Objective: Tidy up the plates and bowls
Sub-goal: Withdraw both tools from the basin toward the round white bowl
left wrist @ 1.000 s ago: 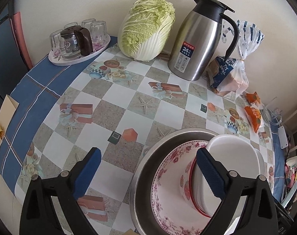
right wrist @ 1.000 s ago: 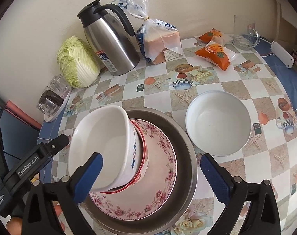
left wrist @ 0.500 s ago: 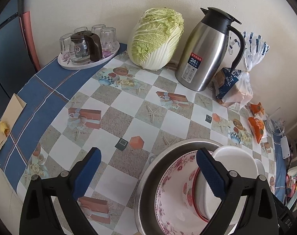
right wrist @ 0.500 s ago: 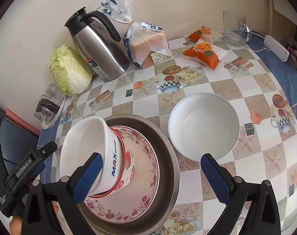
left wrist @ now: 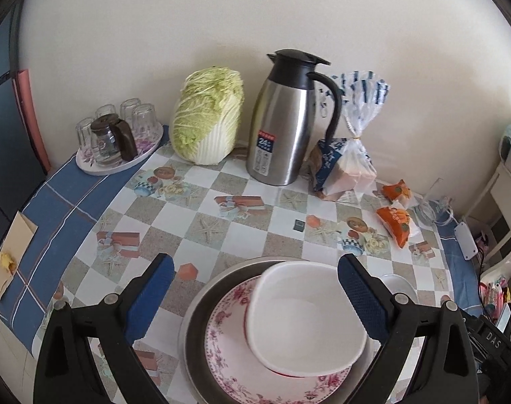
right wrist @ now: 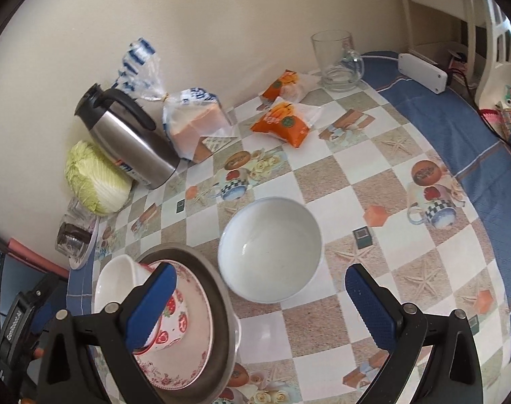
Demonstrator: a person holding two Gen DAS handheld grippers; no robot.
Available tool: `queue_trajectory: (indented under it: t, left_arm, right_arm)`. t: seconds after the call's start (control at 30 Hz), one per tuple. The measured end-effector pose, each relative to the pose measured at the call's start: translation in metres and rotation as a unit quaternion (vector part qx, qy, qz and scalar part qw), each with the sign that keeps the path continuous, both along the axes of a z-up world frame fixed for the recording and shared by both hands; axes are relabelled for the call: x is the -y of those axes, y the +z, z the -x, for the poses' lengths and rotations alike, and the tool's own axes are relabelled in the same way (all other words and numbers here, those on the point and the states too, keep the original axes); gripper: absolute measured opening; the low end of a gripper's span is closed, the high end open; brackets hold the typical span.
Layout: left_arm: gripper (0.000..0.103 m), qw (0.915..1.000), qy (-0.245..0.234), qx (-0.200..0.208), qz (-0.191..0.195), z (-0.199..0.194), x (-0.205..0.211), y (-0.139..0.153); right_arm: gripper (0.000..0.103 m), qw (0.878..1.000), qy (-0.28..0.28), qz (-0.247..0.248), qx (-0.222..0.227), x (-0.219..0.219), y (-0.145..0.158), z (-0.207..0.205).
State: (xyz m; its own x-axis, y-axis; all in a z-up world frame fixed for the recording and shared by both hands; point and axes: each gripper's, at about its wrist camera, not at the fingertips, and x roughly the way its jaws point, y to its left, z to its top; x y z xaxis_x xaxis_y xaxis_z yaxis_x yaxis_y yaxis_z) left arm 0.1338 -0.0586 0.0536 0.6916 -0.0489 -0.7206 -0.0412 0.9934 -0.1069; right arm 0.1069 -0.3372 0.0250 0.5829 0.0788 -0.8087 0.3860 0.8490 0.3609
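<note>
Strawberry bowl [right wrist: 134,299]: white inside, red rim, tilted on floral plate [right wrist: 188,353]. Your left gripper [left wrist: 255,299] and right gripper [right wrist: 265,306] both gape wide, empty.

A table [right wrist: 383,168] in a checked, blue-bordered cloth is carrying a napa cabbage [left wrist: 208,114], steel thermos jug [left wrist: 289,121], bagged bread [right wrist: 194,121], two orange snack packets [right wrist: 282,121], glass mug [right wrist: 336,59], tray of glasses [left wrist: 117,141], white bowl [right wrist: 272,249] and metal basin [right wrist: 218,306].
</note>
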Motion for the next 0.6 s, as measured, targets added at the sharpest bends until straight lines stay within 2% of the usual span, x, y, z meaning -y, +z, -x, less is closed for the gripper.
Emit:
queue_trajectory:
  t: [0.27,0.6]
  left_arm:
    - [0.098,0.9976,-0.063,0.017,-0.023,0.009,0.059,0.010]
    - [0.098,0.9872,-0.155,-0.027,-0.028,0.005,0.136,-0.011]
  right_arm:
    - [0.102,0.999,-0.053,-0.003,-0.009,0.051,-0.008,0.015]
    - [0.102,0.996,-0.088,-0.008,-0.033,0.088,-0.030,0.022]
